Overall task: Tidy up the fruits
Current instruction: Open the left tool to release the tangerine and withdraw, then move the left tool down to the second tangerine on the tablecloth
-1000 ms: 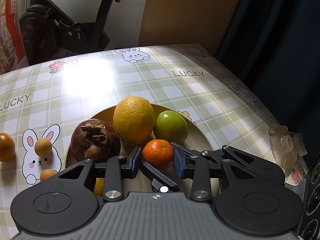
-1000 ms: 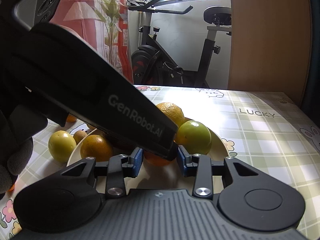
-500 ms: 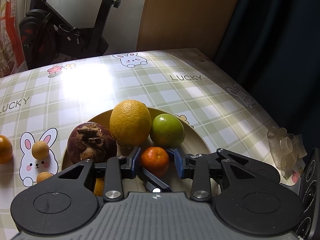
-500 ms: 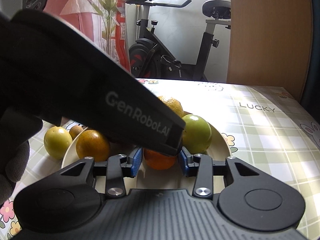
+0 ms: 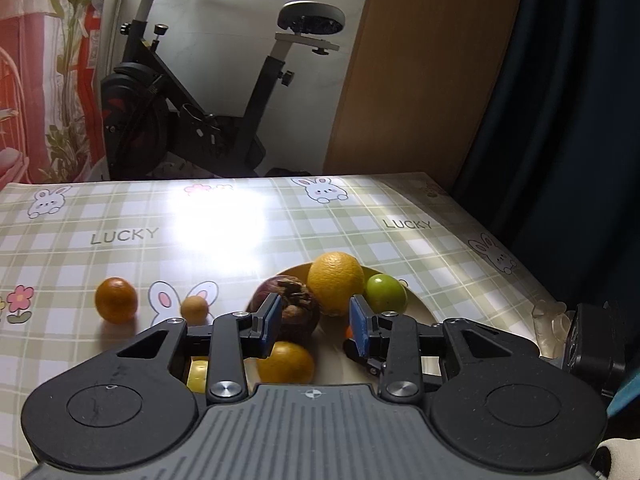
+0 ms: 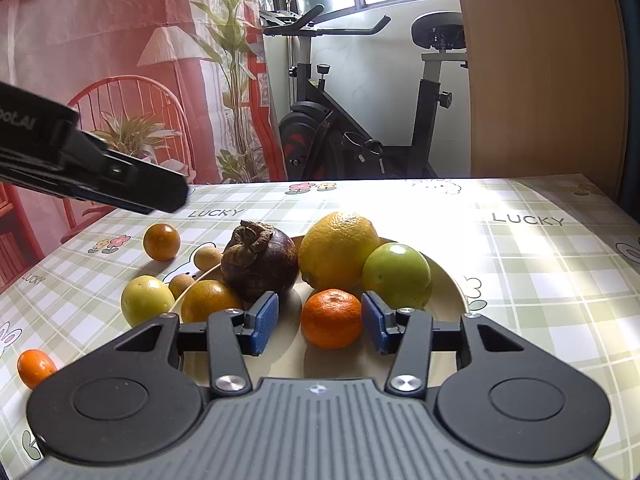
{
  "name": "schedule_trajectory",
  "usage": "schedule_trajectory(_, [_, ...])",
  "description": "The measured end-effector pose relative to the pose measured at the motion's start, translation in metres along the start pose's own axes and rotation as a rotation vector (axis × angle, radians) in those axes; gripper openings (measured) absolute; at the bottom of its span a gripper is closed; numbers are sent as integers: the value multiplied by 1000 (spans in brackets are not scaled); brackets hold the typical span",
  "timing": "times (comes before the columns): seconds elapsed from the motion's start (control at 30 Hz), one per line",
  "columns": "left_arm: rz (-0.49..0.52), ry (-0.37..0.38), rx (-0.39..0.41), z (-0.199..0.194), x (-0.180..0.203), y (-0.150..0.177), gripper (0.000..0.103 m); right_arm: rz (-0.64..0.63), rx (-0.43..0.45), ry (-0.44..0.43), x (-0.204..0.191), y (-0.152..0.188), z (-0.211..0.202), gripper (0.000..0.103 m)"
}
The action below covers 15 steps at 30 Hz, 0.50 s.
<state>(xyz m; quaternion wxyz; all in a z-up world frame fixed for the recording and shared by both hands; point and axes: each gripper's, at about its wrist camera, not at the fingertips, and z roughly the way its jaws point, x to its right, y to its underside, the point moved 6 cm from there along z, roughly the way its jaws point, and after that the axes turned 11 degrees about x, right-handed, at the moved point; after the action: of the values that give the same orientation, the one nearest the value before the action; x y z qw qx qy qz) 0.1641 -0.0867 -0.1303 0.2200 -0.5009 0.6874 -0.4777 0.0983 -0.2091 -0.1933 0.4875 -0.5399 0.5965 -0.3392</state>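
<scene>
A cream plate (image 6: pixel 452 288) holds a dark mangosteen (image 6: pixel 260 260), a big yellow-orange citrus (image 6: pixel 338 250), a green fruit (image 6: pixel 396 276), an orange (image 6: pixel 210 300) and a small tangerine (image 6: pixel 331 318). My right gripper (image 6: pixel 320 326) is open around the tangerine, which rests on the plate with a gap at the left pad. My left gripper (image 5: pixel 315 324) is open and empty, raised over the plate's near-left side; in the right wrist view it hangs at upper left (image 6: pixel 120 184). From there the mangosteen (image 5: pixel 290 312), citrus (image 5: pixel 335 282) and green fruit (image 5: pixel 386 293) show.
Loose on the checked tablecloth left of the plate: a yellow fruit (image 6: pixel 146 300), two longans (image 6: pixel 207 258), a small orange (image 6: pixel 161 241) and a tangerine (image 6: pixel 35 367). A clear plastic piece (image 5: pixel 548 316) lies near the right edge. An exercise bike (image 5: pixel 192 112) stands beyond the table.
My left gripper has lifted and drawn back to the left, away from the tangerine. The tangerine, earlier snug between my right pads, now lies on the plate with a gap beside it.
</scene>
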Motion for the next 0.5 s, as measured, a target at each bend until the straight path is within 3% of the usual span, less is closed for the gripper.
schedule_trajectory(0.33, [-140, -157, 18, -49, -82, 3, 42, -3, 32, 4, 1, -4, -3, 50])
schedule_trajectory(0.5, [-190, -180, 44, -73, -104, 5, 42, -16, 10, 29, -6, -3, -5, 50])
